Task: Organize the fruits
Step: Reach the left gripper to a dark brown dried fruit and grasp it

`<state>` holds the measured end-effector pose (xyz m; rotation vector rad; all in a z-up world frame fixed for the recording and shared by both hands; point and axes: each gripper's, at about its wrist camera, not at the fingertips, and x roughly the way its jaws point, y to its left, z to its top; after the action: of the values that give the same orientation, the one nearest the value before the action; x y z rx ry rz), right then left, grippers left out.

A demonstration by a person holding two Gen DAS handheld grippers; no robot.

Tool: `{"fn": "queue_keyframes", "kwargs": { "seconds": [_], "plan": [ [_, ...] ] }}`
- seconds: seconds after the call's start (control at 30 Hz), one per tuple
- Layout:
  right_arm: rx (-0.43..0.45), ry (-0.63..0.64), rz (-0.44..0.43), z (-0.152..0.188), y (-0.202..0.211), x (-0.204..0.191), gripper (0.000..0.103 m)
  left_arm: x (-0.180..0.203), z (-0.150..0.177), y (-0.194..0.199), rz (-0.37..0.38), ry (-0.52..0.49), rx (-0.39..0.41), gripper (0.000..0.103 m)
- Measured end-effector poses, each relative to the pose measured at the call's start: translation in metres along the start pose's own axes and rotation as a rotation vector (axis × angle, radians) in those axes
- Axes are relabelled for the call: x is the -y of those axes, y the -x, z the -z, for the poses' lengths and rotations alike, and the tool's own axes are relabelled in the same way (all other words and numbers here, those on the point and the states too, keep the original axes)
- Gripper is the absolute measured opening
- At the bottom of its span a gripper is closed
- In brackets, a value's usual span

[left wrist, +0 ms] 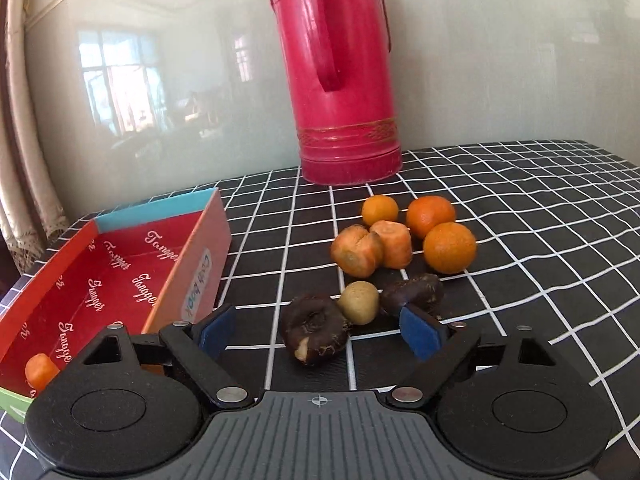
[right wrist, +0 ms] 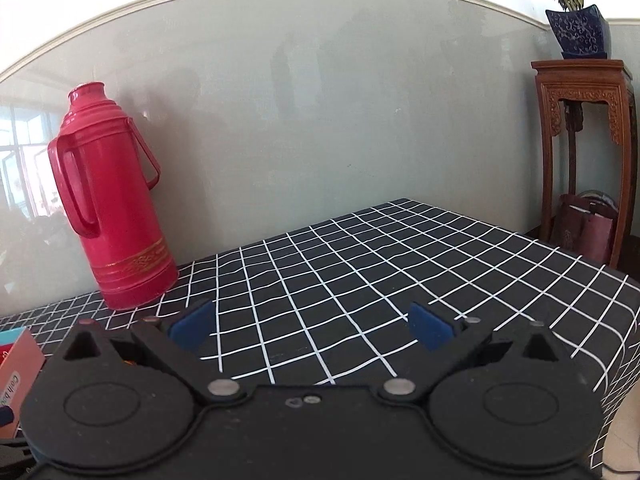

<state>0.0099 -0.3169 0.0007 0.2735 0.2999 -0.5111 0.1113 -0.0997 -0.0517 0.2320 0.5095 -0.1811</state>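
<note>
In the left wrist view my left gripper (left wrist: pixel 318 330) is open and empty, its blue pads either side of a dark brown water chestnut (left wrist: pixel 314 334) on the checked cloth. Behind it lie a kiwi (left wrist: pixel 359 302) and a second dark chestnut (left wrist: pixel 414 294). Further back are two carrot pieces (left wrist: pixel 356 250) (left wrist: pixel 394 243) and three oranges (left wrist: pixel 380 211) (left wrist: pixel 431 216) (left wrist: pixel 450 248). A red box (left wrist: pixel 120 280) stands open at the left with one carrot piece (left wrist: pixel 40 372) inside. My right gripper (right wrist: pixel 312 326) is open and empty over bare cloth.
A tall red thermos (left wrist: pixel 340 76) stands at the back against the wall, also in the right wrist view (right wrist: pixel 108 200). The table's right edge (right wrist: pixel 624 320) drops off near a wooden stand (right wrist: pixel 584 152) with a blue plant pot (right wrist: pixel 578 32).
</note>
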Motion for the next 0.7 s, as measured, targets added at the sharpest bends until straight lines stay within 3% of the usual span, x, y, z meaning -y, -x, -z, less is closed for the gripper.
{"fn": "queue_keyframes", "kwargs": {
  "seconds": [0.07, 0.13, 0.23, 0.4, 0.47, 0.5, 0.7],
  "plan": [
    [-0.007, 0.005, -0.004, 0.0, -0.001, -0.002, 0.097, 0.006, 0.002, -0.002, 0.041, -0.015, -0.024, 0.074],
    [-0.01, 0.007, -0.013, 0.0, -0.001, -0.003, 0.097, 0.011, 0.002, -0.007, 0.025, -0.029, -0.032, 0.074],
    [-0.007, 0.01, -0.025, 0.0, 0.0, -0.003, 0.097, 0.003, 0.0, -0.012, 0.037, 0.031, -0.054, 0.074],
    [-0.013, -0.004, -0.048, -0.001, 0.0, -0.002, 0.097, -0.006, 0.0, -0.017, 0.05, 0.092, -0.073, 0.066],
    [-0.017, -0.006, -0.057, -0.001, -0.001, -0.002, 0.097, -0.007, 0.0, -0.017, 0.034, 0.096, -0.069, 0.043],
    [-0.017, -0.005, -0.06, 0.0, -0.001, -0.002, 0.097, -0.008, 0.0, -0.017, 0.037, 0.098, -0.069, 0.037],
    [-0.018, 0.002, -0.063, -0.001, -0.001, -0.003, 0.097, -0.003, 0.0, -0.013, 0.015, 0.073, -0.049, 0.037]
  ]
}}
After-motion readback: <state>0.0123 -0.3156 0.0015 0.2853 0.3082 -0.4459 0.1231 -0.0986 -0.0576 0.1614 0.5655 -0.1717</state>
